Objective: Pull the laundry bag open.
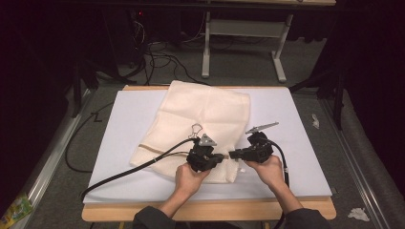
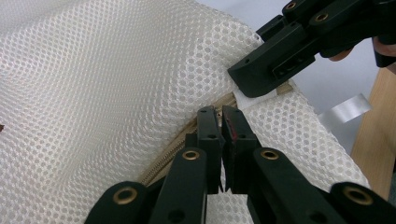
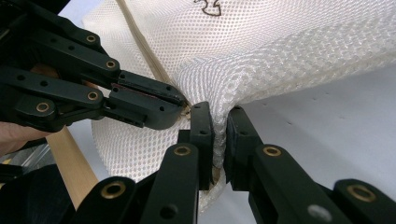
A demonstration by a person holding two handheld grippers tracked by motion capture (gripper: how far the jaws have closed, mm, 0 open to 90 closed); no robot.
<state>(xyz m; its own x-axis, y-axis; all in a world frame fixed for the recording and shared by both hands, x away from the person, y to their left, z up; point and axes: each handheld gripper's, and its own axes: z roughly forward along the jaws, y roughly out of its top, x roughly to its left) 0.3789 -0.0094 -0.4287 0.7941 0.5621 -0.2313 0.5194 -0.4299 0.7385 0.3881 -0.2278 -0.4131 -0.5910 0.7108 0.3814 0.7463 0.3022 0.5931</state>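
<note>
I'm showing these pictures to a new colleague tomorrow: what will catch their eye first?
Probably the large cream mesh laundry bag spread over the white table mat, bright against the dark room. Next, the two black grippers meeting at its near edge: the left gripper shut at the bag's tan zipper, the right gripper pinching a fold of mesh beside it.

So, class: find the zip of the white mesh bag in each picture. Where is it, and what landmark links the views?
High view: the zip runs along the mesh bag, left of the left gripper.
Left gripper view: lower centre, running up to the shut jaws.
Right gripper view: top left, slanting down to the left gripper.
Shared landmark: the bag corner where the right gripper pinches.
</note>
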